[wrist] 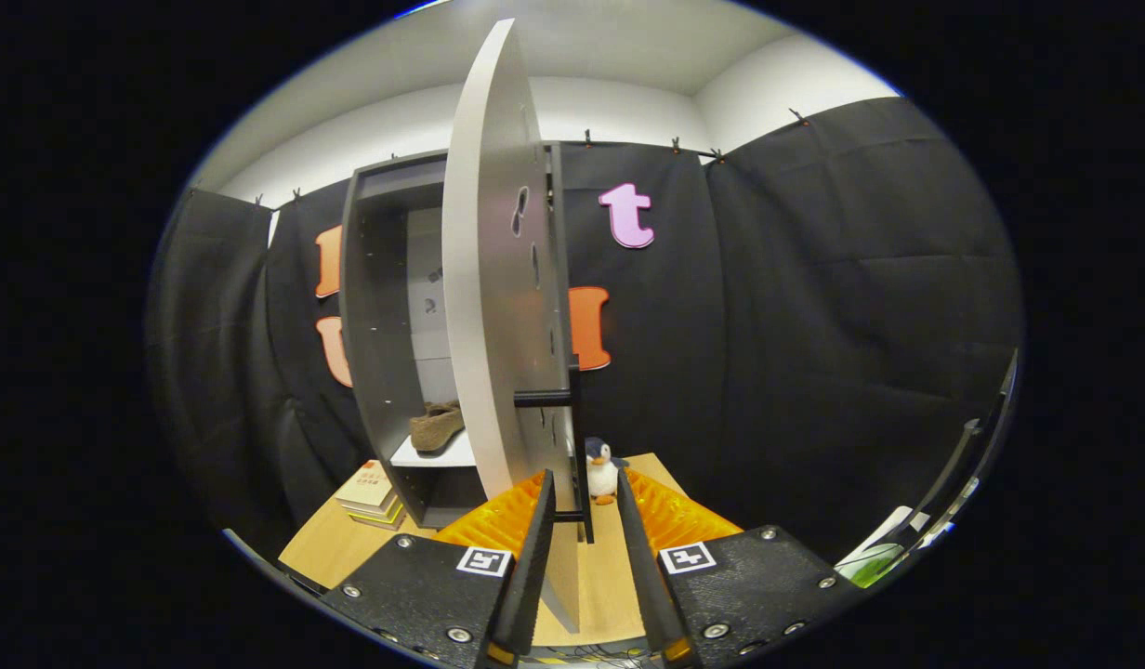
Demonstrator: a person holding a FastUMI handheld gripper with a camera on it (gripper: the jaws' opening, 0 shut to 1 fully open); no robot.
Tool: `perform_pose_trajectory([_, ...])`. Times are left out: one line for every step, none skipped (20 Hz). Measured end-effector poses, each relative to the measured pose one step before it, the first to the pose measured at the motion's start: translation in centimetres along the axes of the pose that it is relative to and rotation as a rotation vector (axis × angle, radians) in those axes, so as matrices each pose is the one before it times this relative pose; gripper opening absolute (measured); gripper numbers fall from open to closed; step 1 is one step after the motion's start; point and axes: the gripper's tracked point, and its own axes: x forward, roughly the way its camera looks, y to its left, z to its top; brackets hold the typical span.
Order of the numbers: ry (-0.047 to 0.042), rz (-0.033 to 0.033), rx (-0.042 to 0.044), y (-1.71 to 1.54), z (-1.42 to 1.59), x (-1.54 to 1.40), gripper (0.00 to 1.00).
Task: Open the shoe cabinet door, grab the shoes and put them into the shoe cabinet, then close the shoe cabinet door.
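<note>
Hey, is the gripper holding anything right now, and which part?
The gripper has its fingers either side of the cabinet door's black handle, low on the bar; whether both press it cannot be told.

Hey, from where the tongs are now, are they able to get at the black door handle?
Probably yes. The handle stands between the open tongs, just ahead of their tips, on the swung-open cabinet door, and nothing blocks it.
</note>
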Motion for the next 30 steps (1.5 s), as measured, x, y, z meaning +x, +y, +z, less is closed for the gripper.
perform_pose_trajectory([0.00116, 0.02940, -0.00529, 0.894, 0.033, -0.037, 0.44])
perform_pose_trajectory([-0.00760, 0.02096, -0.00165, 0.652, 0.321, 0.298, 0.44])
perform_pose_trajectory([-0.00479, 0.01572, 0.00139, 0.490, 0.278, 0.131, 0.44])
perform_pose_trajectory([-0.00055, 0.01664, 0.00331, 0.496, 0.033, 0.496, 0.44])
perform_pose_trajectory([-0.00338, 0.01592, 0.00500, 0.493, 0.183, 0.230, 0.44])
perform_pose_trajectory([-0.00250, 0.01669, 0.00447, 0.512, 0.122, 0.344, 0.44])
perform_pose_trajectory([-0.00334, 0.01964, 0.00522, 0.531, 0.035, 0.354, 0.44])
perform_pose_trajectory([-0.00059, 0.02046, 0.00740, 0.500, 0.002, 0.428, 0.44])
perform_pose_trajectory([0.00402, 0.02036, 0.00613, 0.642, -0.034, 0.342, 0.44])
perform_pose_trajectory([-0.00148, 0.02035, -0.00199, 0.745, -0.048, 0.404, 0.44])
perform_pose_trajectory([0.00029, 0.01547, -0.00625, 0.671, 0.008, 0.469, 0.44])
perform_pose_trajectory([-0.00049, 0.01922, -0.00752, -0.152, -0.034, -0.044, 0.45])
perform_pose_trajectory([-0.00458, 0.02039, -0.00303, 0.311, 0.098, 0.169, 0.45])
perform_pose_trajectory([-0.00156, 0.02127, 0.00061, 0.343, 0.029, 0.282, 0.45])
perform_pose_trajectory([-0.00261, 0.02284, 0.00406, 0.777, 0.006, 0.582, 0.44])
perform_pose_trajectory([0.00158, 0.02272, 0.01102, 0.951, -0.149, 0.804, 0.45])
perform_pose_trajectory([-0.00005, 0.02325, 0.01162, 0.977, -0.099, 0.740, 0.45])
perform_pose_trajectory([-0.00258, 0.02384, 0.00673, 0.974, -0.003, 0.691, 0.45])
perform_pose_trajectory([-0.00490, 0.02419, 0.00038, 0.698, 0.098, 0.551, 0.45])
perform_pose_trajectory([0.00053, 0.01614, -0.00130, 0.374, -0.071, 0.681, 0.45])
perform_pose_trajectory([0.00457, 0.01024, -0.00562, 0.466, -0.014, 0.393, 0.47])
perform_pose_trajectory([0.00296, 0.00976, -0.01448, 0.419, -0.011, 0.568, 0.49])
perform_pose_trajectory([0.00205, 0.00727, -0.01060, 0.383, 0.104, 0.581, 0.51])
perform_pose_trajectory([0.00309, 0.00473, -0.00815, 0.523, -0.109, 0.543, 0.52])
perform_pose_trajectory([0.00001, 0.00396, -0.00694, 0.482, 0.101, 0.643, 0.52])
perform_pose_trajectory([0.00037, -0.00105, 0.00004, 0.623, -0.067, 0.396, 0.52])
perform_pose_trajectory([0.00081, -0.00609, 0.00525, 0.534, -0.086, 0.417, 0.52])
perform_pose_trajectory([-0.00374, -0.00780, 0.00007, 0.355, 0.007, 0.647, 0.52])
perform_pose_trajectory([-0.00595, -0.00975, -0.00560, 0.348, 0.128, 0.535, 0.52])
perform_pose_trajectory([-0.00695, -0.00948, -0.00962, 0.464, 0.171, 0.606, 0.52])
